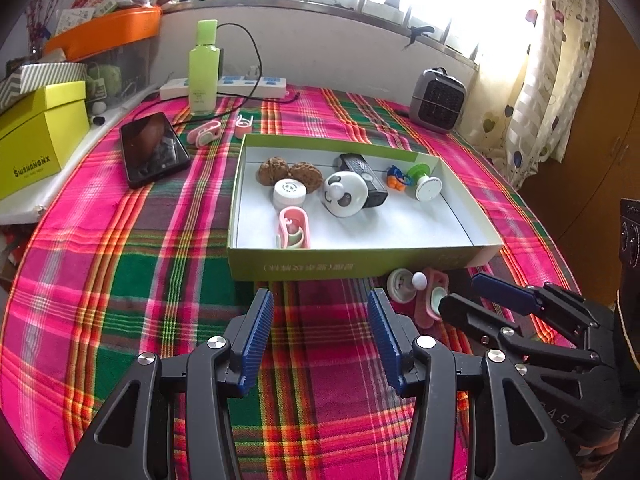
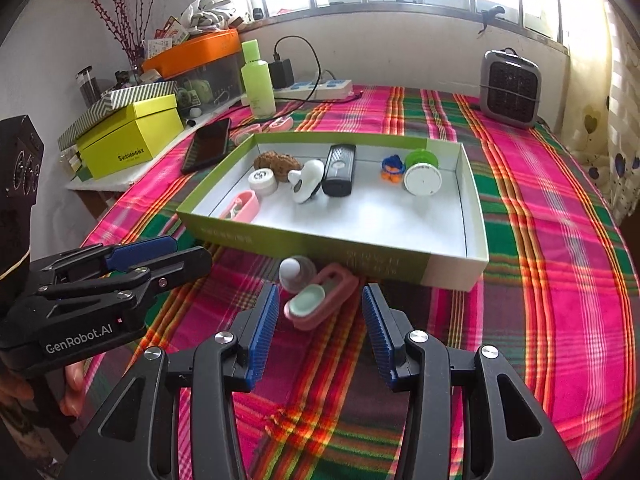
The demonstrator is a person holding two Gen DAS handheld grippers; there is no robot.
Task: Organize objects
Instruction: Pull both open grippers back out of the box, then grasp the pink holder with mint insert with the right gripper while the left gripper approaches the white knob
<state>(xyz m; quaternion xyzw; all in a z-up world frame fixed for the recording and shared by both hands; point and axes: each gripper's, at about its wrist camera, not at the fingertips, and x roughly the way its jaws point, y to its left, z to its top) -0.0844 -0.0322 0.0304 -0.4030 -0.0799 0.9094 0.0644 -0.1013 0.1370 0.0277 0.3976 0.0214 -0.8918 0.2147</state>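
- My left tongs (image 1: pixel 320 336) hover spread over the plaid cloth (image 1: pixel 120 280), just in front of the green box (image 1: pixel 360 266), with nothing between the fingers.
- My right tongs (image 2: pixel 320 332) are spread too, low over the cloth, fingers on either side of the pink clip (image 2: pixel 324 300) but not touching it as far as I can tell.
- That pink clip lies on the cloth just outside the box's near wall, with a white knob (image 2: pixel 296 272) touching its far end.
- In the left view, the same clip (image 1: pixel 430 296) and knob (image 1: pixel 404 284) sit between the box and my right tongs (image 1: pixel 464 292).
- My left tongs show at the left edge of the right view (image 2: pixel 192 252), held in my hand (image 2: pixel 72 384).
- Inside the box: two walnuts (image 1: pixel 288 172), a white cap (image 1: pixel 290 192), a panda toy (image 1: pixel 344 194), a black remote (image 1: pixel 364 178), an orange-blue figure (image 1: pixel 396 178), a green-white spool (image 1: pixel 424 182) and another pink clip (image 1: pixel 294 228).
- Beyond the box lie a phone (image 1: pixel 154 148), a green bottle (image 1: pixel 204 68), two more pink clips (image 1: pixel 206 132), a power strip (image 1: pixel 224 86) and a small heater (image 1: pixel 438 100).
- A yellow box (image 1: pixel 36 144) stands at the left, off the cloth.
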